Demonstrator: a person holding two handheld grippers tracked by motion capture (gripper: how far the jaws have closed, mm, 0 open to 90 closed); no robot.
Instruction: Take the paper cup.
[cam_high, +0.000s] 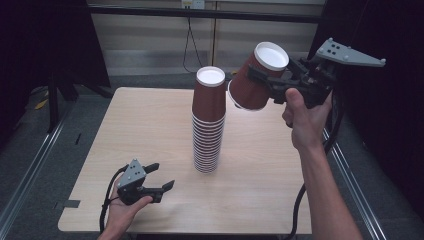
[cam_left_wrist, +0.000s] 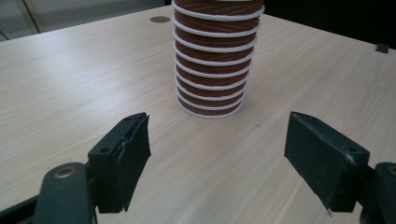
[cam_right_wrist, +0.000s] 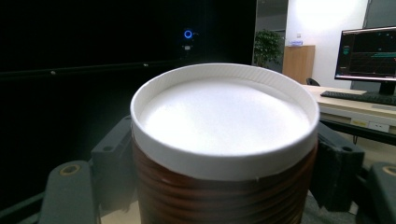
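A tall stack of brown paper cups (cam_high: 208, 125) stands upside down at the middle of the light wooden table (cam_high: 150, 115); its lower rims (cam_left_wrist: 212, 60) rise just beyond my left gripper. My left gripper (cam_high: 162, 175) rests near the front left edge, jaws apart with nothing between them (cam_left_wrist: 217, 158). My right gripper (cam_high: 265, 82) hangs in the air to the upper right of the stack, shut on a single brown cup (cam_high: 257, 82). That cup is tilted with its white base up (cam_right_wrist: 224, 116), and the jaws press on both its sides (cam_right_wrist: 224, 172).
Metal rails run along the floor on both sides of the table (cam_high: 30, 170). Black curtains (cam_high: 45, 40) hang at left and right. A small round mark (cam_left_wrist: 160, 19) lies on the table beyond the stack. A desk with a monitor (cam_right_wrist: 369, 56) stands far off.
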